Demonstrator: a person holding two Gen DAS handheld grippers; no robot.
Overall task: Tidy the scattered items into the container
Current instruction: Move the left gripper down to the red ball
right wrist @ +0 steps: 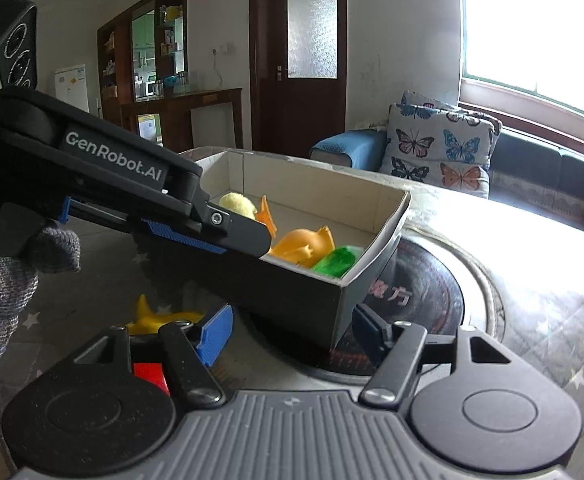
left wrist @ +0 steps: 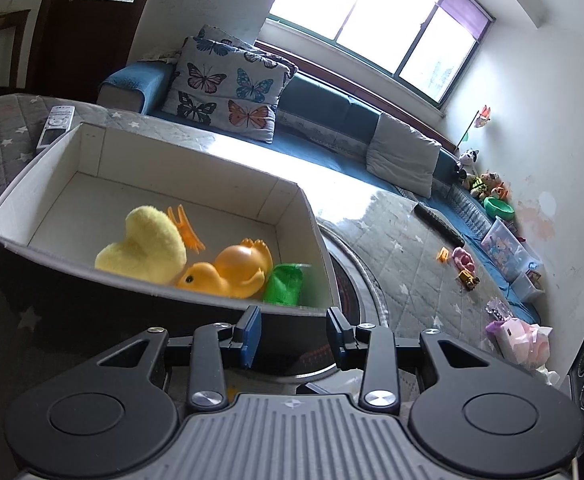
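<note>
1. The container [left wrist: 288, 200], a grey fabric box with a pale lining, sat on a star-quilted table cover [left wrist: 403, 256], its near corner hanging over a round dark hotplate [right wrist: 423, 280] set into the table.
2. Inside lay a yellow plush toy [left wrist: 148, 248], an orange clip [left wrist: 186, 226], an orange rubber duck [left wrist: 232, 268] and a green item [left wrist: 286, 282], all crowded toward the box's near wall.
3. The left gripper [left wrist: 293, 330] hovered just short of that near wall, its blue pads apart and nothing between them; in the right wrist view it reached across from the left, held by a hand in a grey knitted glove [right wrist: 8, 280].
4. The right gripper [right wrist: 292, 332] was released too, its fingers spread either side of the box's near corner, with no pad seen pressing on it.
5. A yellow star-shaped toy [right wrist: 152, 314] lay on the table just behind the right gripper's left finger, and something red [right wrist: 150, 374] showed beneath the linkage; what it was could not be told.
6. More scattered things remained far across the table: a small orange piece [left wrist: 443, 255], a pink toy [left wrist: 463, 258], a yellow toy truck [left wrist: 468, 279] and a black remote [left wrist: 439, 224].
7. A white remote [left wrist: 56, 126] lay beside the box's far end.
8. Behind stood a blue sofa [left wrist: 323, 108] with a butterfly cushion [left wrist: 228, 88].
</note>
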